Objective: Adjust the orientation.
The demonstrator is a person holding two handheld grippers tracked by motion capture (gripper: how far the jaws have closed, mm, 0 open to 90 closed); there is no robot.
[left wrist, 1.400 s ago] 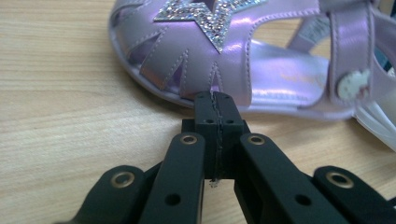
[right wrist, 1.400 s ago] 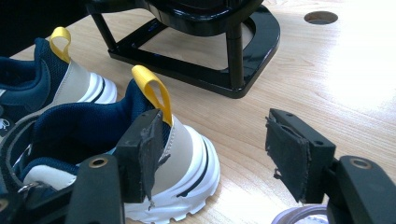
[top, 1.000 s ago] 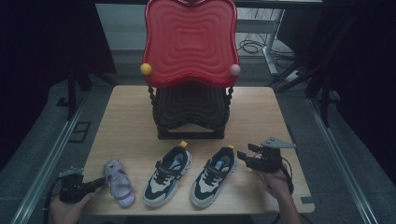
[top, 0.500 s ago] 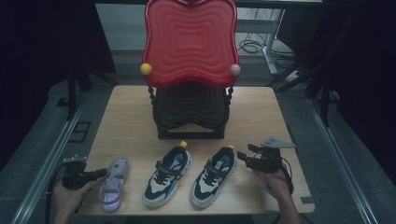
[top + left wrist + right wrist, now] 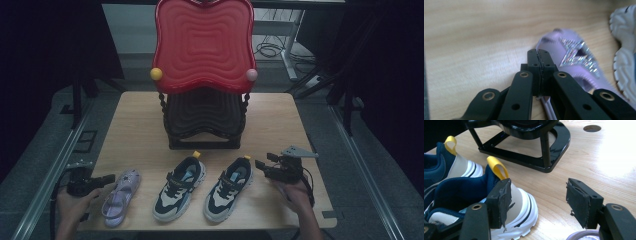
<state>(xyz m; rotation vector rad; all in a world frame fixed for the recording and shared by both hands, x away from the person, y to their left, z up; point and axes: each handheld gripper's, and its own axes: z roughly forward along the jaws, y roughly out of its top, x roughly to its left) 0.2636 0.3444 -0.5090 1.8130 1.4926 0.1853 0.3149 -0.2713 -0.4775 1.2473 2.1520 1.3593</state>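
A pale wooden surface is seen from above, set in a dim room with grey flooring and metal rails along both sides. At its far middle a black stand is placed, with a large red wavy tray propped upright against it; a yellow ball and a pink ball are fixed at the tray's lower corners. Cables are strewn on the floor behind.

Along the near edge a lilac sandal is laid at the left, with two navy-and-white sneakers beside it. The left tongs are held at the sandal's heel end; in the left gripper view the left tongs are seen pressed together, with a lilac strap of the sandal apparently pinched between them lower down, though this is partly hidden. The right tongs are held just beside the heel of the right sneaker, and in the right gripper view they are spread wide with nothing gripped, one pad close to the sneaker's yellow loop. A round hole is cut in the surface.
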